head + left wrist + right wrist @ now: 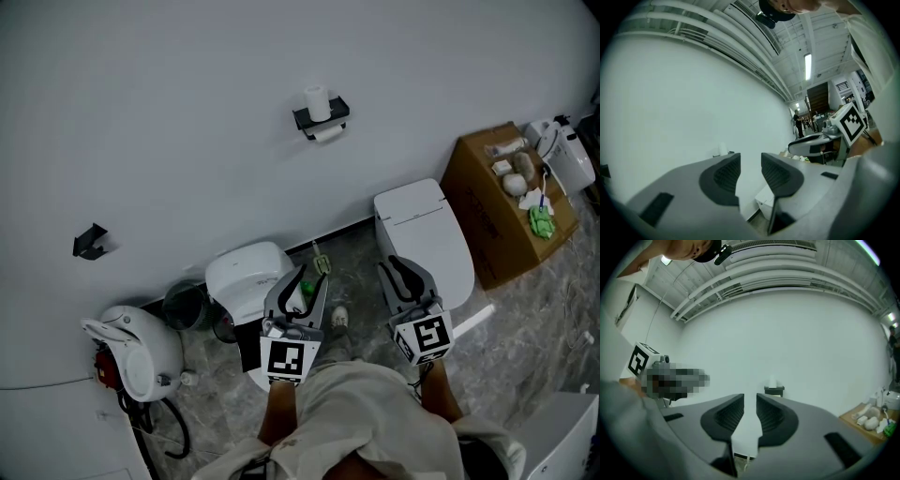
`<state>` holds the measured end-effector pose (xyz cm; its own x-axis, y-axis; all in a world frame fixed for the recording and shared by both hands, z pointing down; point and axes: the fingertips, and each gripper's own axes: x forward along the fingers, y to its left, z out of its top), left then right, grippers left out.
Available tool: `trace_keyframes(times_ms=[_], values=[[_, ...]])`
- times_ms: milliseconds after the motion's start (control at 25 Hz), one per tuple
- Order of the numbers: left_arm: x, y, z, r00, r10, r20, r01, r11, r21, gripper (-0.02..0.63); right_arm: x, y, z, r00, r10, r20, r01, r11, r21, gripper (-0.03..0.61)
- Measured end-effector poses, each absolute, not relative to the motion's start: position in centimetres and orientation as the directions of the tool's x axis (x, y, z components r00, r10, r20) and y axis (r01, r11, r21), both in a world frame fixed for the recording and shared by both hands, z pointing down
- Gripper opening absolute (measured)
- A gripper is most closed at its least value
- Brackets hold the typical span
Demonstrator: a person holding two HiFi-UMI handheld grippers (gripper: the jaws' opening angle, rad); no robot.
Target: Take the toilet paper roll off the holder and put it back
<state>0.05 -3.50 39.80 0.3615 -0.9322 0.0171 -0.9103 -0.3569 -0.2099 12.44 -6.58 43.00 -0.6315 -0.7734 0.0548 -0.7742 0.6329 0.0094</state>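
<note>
A white toilet paper roll (317, 101) stands upright on a black wall holder (322, 119), with more white paper (328, 134) showing under the holder's shelf. Both grippers are held low near the person's body, well short of the wall. The left gripper (302, 277) is shut with nothing between its jaws. The right gripper (398, 272) is shut and empty too. In the left gripper view the jaws (750, 161) nearly meet, and the roll (723, 149) is small and far off to their left. In the right gripper view the roll (772, 381) and holder (774, 390) sit just above the right gripper (750, 401).
A white toilet (427, 234) stands against the wall below the holder. A cardboard box (497, 202) with small items on top is to its right. A white lidded bin (246, 277), a white appliance (136, 347) and a black wall hook (91, 242) are at the left.
</note>
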Motion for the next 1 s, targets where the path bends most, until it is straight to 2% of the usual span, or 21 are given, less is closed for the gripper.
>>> trace_keyframes(times_ms=[1000], values=[[-4.6,-20.7,39.6,0.45,-0.893,-0.001,-0.88,-0.443,-0.171,0.144,7.8,-22.5,43.1,-0.579,-0.809,0.1,-0.812,0.583,0.025,0.078]])
